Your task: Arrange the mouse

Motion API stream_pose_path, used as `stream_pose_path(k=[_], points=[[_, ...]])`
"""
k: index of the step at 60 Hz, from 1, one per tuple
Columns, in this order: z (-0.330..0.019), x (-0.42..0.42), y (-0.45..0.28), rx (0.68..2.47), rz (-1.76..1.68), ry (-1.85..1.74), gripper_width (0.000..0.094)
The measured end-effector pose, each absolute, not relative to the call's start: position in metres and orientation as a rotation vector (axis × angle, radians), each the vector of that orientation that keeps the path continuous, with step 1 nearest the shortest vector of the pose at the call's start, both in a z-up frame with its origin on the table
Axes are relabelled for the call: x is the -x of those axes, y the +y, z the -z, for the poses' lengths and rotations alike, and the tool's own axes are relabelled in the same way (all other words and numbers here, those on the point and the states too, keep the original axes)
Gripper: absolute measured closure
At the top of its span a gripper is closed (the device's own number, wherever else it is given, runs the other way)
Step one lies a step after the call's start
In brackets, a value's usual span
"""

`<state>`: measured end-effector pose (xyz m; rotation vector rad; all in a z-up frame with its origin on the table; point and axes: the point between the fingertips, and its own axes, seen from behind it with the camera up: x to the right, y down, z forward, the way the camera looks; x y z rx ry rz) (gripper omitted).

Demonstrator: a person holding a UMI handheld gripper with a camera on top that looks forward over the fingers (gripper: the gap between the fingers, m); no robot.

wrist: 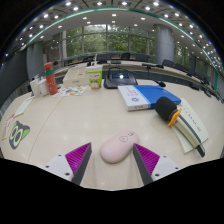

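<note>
A pale pink computer mouse point(117, 148) lies on the beige table point(70, 120), between my gripper's two fingers and at their tips. My gripper point(112, 158) is open: the magenta pads point(78, 157) stand on either side of the mouse with a gap showing at each side. The mouse rests on the table on its own.
A black and orange tool point(170, 112) lies on white papers point(190, 125) beyond the right finger. A blue book point(143, 96) and a laptop point(120, 78) are farther back. An orange bottle point(50, 77) stands at the far left. A printed sheet point(17, 133) lies at the left.
</note>
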<state>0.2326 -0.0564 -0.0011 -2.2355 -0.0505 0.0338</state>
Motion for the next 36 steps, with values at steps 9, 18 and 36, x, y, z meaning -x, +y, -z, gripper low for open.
stream_pose_path(k=[9,18,36], points=[[0.002,-0.227,-0.034,2.237,-0.069,-0.041,0.0093],[0.005,-0.225,-0.017,2.233,-0.039,-0.057,0.0166],[0.009,-0.239,-0.01,2.247,0.054,0.024,0.0527]])
